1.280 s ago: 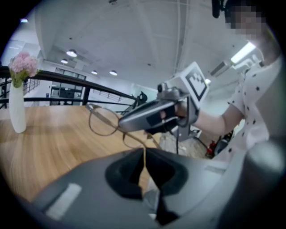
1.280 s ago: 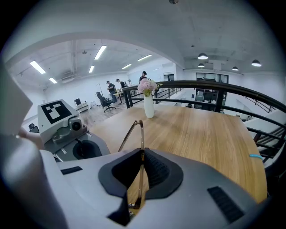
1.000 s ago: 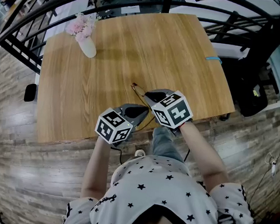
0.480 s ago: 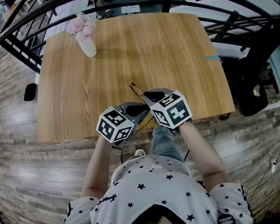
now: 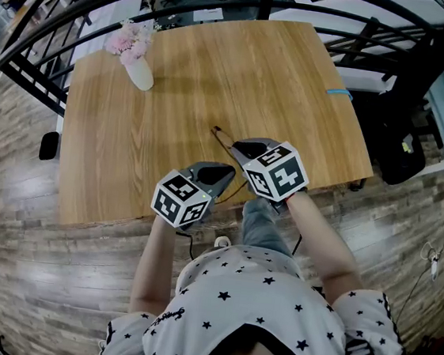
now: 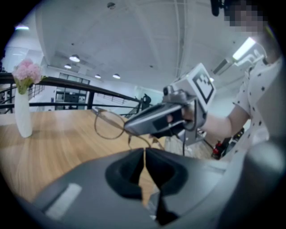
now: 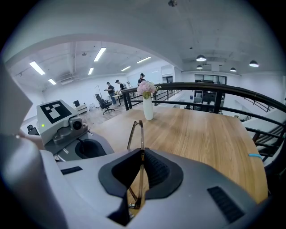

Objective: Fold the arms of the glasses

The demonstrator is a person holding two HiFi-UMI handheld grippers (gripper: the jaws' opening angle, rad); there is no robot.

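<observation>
The right gripper (image 7: pixel 142 154) has its 2 jaws closed on the glasses (image 7: pixel 136 134). The dark pads pinch the thin brown frame edge-on. The frame runs from deep in the jaw gap out past the tips, pointing toward the middle of the wooden table (image 5: pixel 218 69). In the left gripper view, 1 round lens rim shows just beyond the right gripper's tips, with thin wire parts trailing below them. In the head view only a slim end of the glasses pokes out past the right gripper. It is over the near part of the table, close to the front edge.

The left gripper (image 6: pixel 144 154) sits just beside the right one, on its left and a little nearer the person. Its 2 jaws are pressed together with nothing between them. The glasses lie just ahead of its tips; whether they touch cannot be told.

A white vase (image 5: pixel 140 76) of pink flowers (image 5: pixel 126 41) stands upright near the table's far left corner, well apart from both grippers. A short blue strip (image 5: pixel 339 93) lies at the table's right edge. A black railing (image 5: pixel 66 12) curves behind the table.
</observation>
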